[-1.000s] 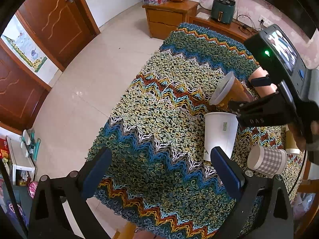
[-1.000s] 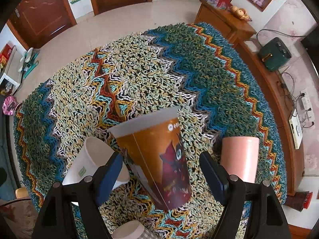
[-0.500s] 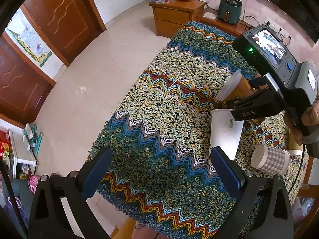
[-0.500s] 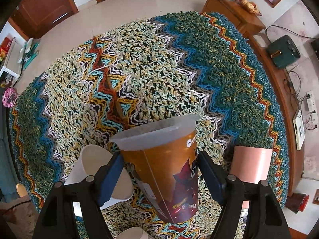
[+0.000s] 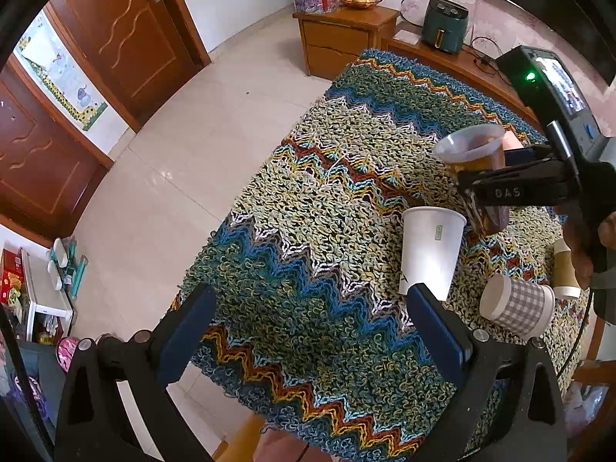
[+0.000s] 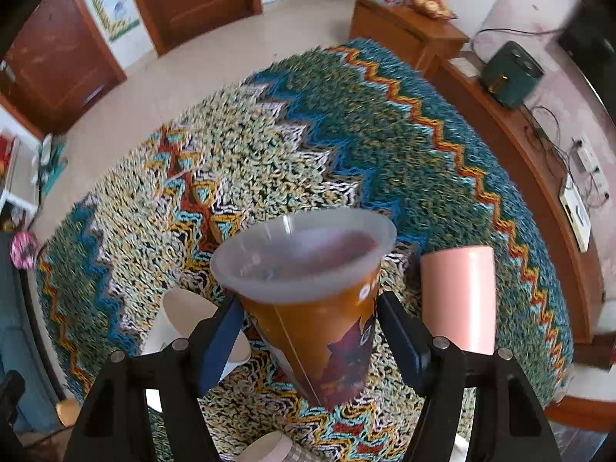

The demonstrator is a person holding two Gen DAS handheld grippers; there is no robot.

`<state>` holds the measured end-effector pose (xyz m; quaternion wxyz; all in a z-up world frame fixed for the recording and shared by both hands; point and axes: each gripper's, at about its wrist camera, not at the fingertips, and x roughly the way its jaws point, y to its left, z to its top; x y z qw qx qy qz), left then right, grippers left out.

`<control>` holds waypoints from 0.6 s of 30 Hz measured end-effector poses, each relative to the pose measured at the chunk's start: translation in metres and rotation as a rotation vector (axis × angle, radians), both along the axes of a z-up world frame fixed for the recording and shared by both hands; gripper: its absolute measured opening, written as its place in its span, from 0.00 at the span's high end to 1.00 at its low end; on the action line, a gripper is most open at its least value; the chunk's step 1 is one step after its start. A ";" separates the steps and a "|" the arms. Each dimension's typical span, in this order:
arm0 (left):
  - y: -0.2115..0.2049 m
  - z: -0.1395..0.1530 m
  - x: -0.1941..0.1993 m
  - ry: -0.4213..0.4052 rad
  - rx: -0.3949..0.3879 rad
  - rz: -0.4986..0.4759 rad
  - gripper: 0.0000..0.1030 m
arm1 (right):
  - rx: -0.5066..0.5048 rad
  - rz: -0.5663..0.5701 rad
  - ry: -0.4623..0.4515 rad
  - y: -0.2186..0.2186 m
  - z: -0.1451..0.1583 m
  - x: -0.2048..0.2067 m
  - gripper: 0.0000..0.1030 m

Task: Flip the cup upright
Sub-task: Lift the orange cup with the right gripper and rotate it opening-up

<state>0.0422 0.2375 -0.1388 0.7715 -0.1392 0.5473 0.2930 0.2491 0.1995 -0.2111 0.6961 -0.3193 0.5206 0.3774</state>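
My right gripper [image 6: 310, 331] is shut on an orange plastic cup [image 6: 315, 308] with a frosted rim and a dark red figure print. The cup is tilted near upright, its mouth up and toward the camera, its base close to the table. In the left wrist view the same cup [image 5: 475, 154] shows at the right, held by the right gripper [image 5: 512, 192]. My left gripper [image 5: 308, 331] is open and empty above the near edge of the table.
A crocheted zigzag cloth [image 5: 327, 238] covers the table. A white paper cup [image 5: 429, 250] stands mouth up, a checked cup [image 5: 516, 304] lies on its side, a brown cup [image 5: 564, 269] stands behind it. A pink cup [image 6: 458, 296] stands right of the orange cup.
The right gripper has closed on the orange cup and rotated it from lying tilted toward upright, with its mouth now facing up. The left gripper has pulled back a little.
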 end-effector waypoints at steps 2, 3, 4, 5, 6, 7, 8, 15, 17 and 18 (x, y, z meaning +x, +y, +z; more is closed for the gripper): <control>-0.004 0.003 -0.002 -0.005 0.003 -0.004 0.03 | 0.024 -0.033 0.000 -0.008 0.005 0.001 0.31; -0.006 0.005 -0.002 -0.008 0.006 -0.007 0.03 | 0.035 -0.047 0.002 -0.010 0.007 0.002 0.31; -0.008 0.007 -0.003 -0.010 0.010 -0.012 0.03 | 0.039 -0.057 0.002 -0.012 0.009 0.003 0.31; -0.011 0.008 -0.004 -0.013 0.013 -0.019 0.03 | 0.040 -0.071 -0.001 -0.015 0.011 0.003 0.31; -0.014 0.010 -0.005 -0.016 0.015 -0.024 0.03 | 0.047 -0.085 -0.003 -0.018 0.012 0.004 0.31; -0.015 0.012 -0.005 -0.018 0.017 -0.027 0.03 | 0.053 -0.095 -0.002 -0.021 0.014 0.004 0.31; -0.018 0.014 -0.006 -0.020 0.019 -0.034 0.03 | 0.057 -0.106 0.000 -0.024 0.016 0.005 0.31; -0.023 0.023 -0.013 -0.028 0.031 -0.050 0.03 | 0.058 -0.146 0.006 -0.037 0.024 0.001 0.31; -0.025 0.025 -0.015 -0.030 0.032 -0.058 0.03 | 0.057 -0.161 0.030 -0.040 0.027 -0.001 0.31; -0.025 0.027 -0.015 -0.032 0.032 -0.062 0.03 | 0.052 -0.170 0.038 -0.042 0.029 -0.002 0.31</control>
